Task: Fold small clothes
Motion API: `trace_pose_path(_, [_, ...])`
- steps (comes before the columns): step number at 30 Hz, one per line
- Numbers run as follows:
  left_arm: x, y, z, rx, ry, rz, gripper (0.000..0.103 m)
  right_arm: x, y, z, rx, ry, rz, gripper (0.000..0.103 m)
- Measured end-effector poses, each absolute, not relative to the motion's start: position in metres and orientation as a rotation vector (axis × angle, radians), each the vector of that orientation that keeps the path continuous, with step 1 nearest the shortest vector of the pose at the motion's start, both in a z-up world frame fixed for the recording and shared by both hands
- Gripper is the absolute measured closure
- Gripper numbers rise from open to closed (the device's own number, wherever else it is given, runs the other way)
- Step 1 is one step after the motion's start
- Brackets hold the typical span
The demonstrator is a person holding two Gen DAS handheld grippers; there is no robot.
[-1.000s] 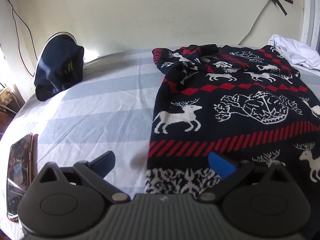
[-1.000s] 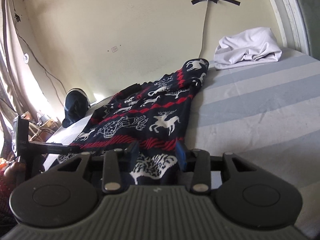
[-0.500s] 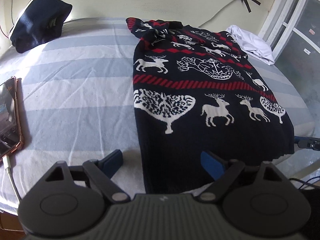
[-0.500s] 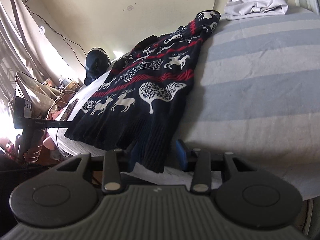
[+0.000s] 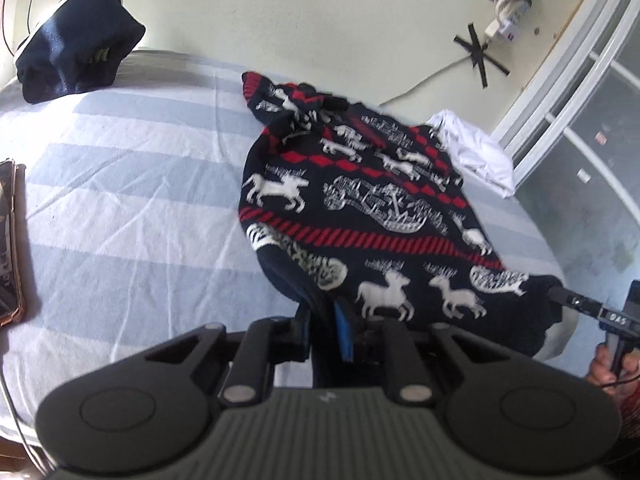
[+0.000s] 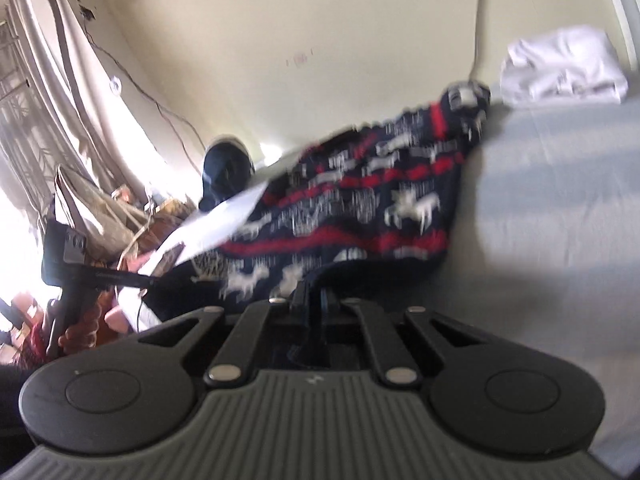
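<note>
One reindeer sweater (image 5: 360, 208) is spread on the striped bed (image 5: 132, 208), its near hem lifted off the sheet. Two grippers are on it: the left gripper (image 5: 324, 320) is clamped on the hem's left corner, the right gripper (image 6: 316, 300) pinches the other corner. Also one white garment (image 5: 476, 152), one dark cap (image 5: 76, 52), one phone (image 5: 8, 240).

A navy sweater (image 5: 360, 216) is patterned with white reindeer and red diagonal stripes. The bed sheet (image 5: 132, 208) is banded in pale blue and white. White cloth (image 5: 476, 152) and a navy hat (image 5: 76, 52) are seen far.
</note>
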State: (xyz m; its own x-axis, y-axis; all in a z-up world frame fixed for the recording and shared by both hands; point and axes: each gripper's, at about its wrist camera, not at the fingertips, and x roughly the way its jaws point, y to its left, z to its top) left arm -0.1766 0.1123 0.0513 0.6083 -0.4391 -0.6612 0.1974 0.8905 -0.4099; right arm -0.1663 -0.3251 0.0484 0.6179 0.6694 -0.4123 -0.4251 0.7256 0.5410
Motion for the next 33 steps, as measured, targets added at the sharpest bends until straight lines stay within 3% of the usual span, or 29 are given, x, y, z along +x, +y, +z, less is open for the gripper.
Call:
trace_pose_path(1, [-0.17,0.114,0.059,-0.343,0.817,-0.376,0.096,-0.158,-0.327,0.053,0.415,0.616,0.64,0.095])
trace_pose_path(7, [-0.083,0.117,0.1,-0.436,0.719,-0.308,0.095,-0.071,-0.33,0.077,0.442,0.523,0.525,0.095])
trace_pose_path(10, [-0.016,0.1,0.095,-0.397,0.726,-0.123,0.084,-0.01,-0.317,0.074,0.388,0.558,0.356,0.091])
trace_pose_path(12, [0.018,0.094,0.075,-0.383,0.817,-0.032,0.063,0.023,-0.295,0.06,0.206,0.613,0.166,0.066])
trace_pose_path(13, [0.025,0.091,0.066,-0.379,0.843,-0.002,0.059,0.028,-0.285,0.056,0.114,0.614,0.101,0.043])
trace_pose_path(14, [0.027,0.089,0.057,-0.37,0.852,0.004,0.05,0.029,-0.276,0.051,0.027,0.601,0.069,0.034])
trace_pose_path(15, [0.027,0.087,0.05,-0.359,0.854,0.005,0.042,0.026,-0.268,0.048,-0.03,0.579,0.076,0.034])
trace_pose_path(19, [0.025,0.087,0.021,-0.313,0.867,0.07,0.029,0.023,-0.267,0.035,-0.062,0.594,0.104,0.033])
trace_pose_path(21, [0.021,0.089,0.012,-0.309,0.848,0.1,0.014,0.027,-0.271,0.026,-0.056,0.612,0.091,0.033])
trace_pose_path(24, [0.017,0.083,0.005,-0.225,0.789,0.14,0.002,0.032,-0.277,0.017,-0.012,0.622,0.078,0.03])
trace_pose_path(33, [0.012,0.069,-0.006,-0.143,0.697,0.172,0.0,0.039,-0.277,0.004,0.052,0.642,0.088,0.026])
